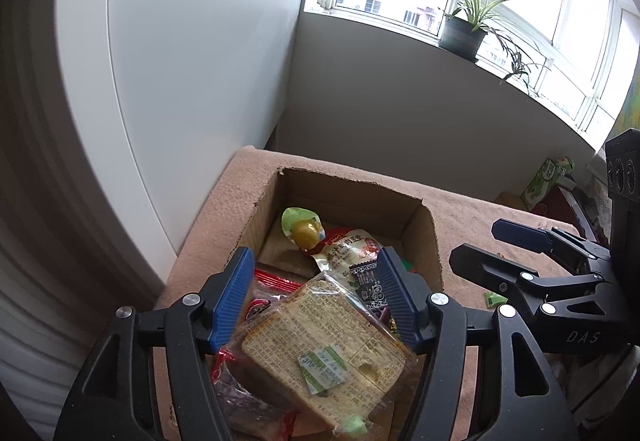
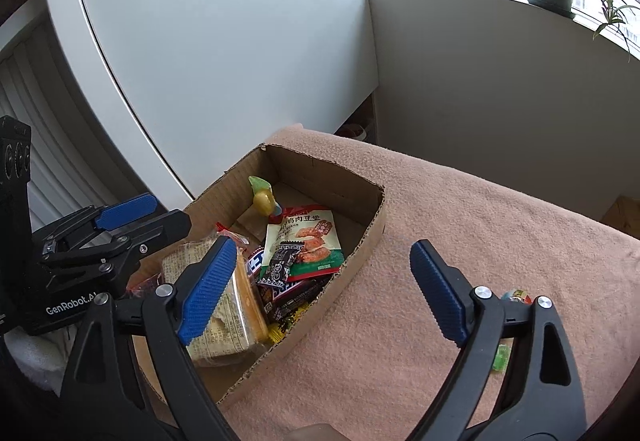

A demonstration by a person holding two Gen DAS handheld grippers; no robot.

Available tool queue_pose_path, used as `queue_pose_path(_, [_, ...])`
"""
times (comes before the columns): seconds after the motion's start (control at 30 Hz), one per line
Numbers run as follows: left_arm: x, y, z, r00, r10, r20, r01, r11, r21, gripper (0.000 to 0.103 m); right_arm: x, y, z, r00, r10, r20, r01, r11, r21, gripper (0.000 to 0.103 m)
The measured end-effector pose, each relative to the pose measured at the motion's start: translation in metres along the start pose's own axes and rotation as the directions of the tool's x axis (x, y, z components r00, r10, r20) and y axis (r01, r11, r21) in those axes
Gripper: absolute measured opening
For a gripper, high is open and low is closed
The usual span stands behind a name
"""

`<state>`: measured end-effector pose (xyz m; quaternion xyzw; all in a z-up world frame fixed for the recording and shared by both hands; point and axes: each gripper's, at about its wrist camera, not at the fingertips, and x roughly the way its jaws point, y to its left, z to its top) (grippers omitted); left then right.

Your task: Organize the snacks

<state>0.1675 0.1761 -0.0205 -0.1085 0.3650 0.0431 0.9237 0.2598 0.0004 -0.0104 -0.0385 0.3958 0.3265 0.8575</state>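
An open cardboard box [image 1: 424, 229] [image 2: 360, 257] sits on a pink cloth and holds snacks. Nearest lies a clear-wrapped pack of toast [image 1: 320, 337] [image 2: 224, 317]. Behind it are a white-and-green meat snack pouch [image 1: 348, 249] [image 2: 308, 237], a small black sachet [image 1: 368, 281] [image 2: 280, 265], a chocolate bar [image 2: 292, 287] and a yellow-green jelly cup [image 1: 306, 231] [image 2: 264, 199]. My left gripper [image 1: 316, 261] [image 2: 170, 211] hovers open over the toast, its pads apart from the wrapper. My right gripper [image 2: 322, 245] [image 1: 476, 241] is wide open over the box's right wall, holding nothing.
A small green candy [image 1: 494, 297] [image 2: 500, 357] lies on the pink cloth [image 2: 460, 209] right of the box, with a colourful sweet [image 2: 516, 295] near it. A white cabinet [image 2: 224, 41] stands behind the box. A potted plant [image 1: 464, 33] is on the windowsill.
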Motion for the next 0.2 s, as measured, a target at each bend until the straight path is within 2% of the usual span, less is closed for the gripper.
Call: queue_pose_path(0.2, [-0.017, -0.017, -0.005, 1.000, -0.014, 0.027, 0.013, 1.000, 0.027, 0.064, -0.021, -0.022, -0.012, 0.999, -0.030, 0.014, 0.030, 0.999, 0.035, 0.092])
